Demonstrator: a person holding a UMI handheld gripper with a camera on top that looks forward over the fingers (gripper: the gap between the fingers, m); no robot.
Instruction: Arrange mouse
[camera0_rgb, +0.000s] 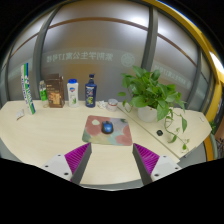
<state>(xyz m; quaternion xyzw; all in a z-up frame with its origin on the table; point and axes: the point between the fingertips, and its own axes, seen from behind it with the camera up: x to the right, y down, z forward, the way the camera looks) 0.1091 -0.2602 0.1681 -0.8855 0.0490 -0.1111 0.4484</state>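
Note:
A dark blue mouse (107, 127) rests on a pastel patterned mouse mat (109, 130) lying on the light wooden desk (40, 135). My gripper (111, 160) hovers in front of the mat, open, with bare desk between its two fingers. The purple pads (77, 155) flank the gap, and the mat's near edge lies just ahead of the fingertips. The mouse sits beyond the fingers, untouched.
A leafy potted plant (150, 93) in a white pot stands to the right of the mat. Behind the mat stand a dark bottle (91, 91), a white bottle (72, 92), a brown packet (55, 93) and a green-white tube (27, 88). A glass wall runs behind the desk.

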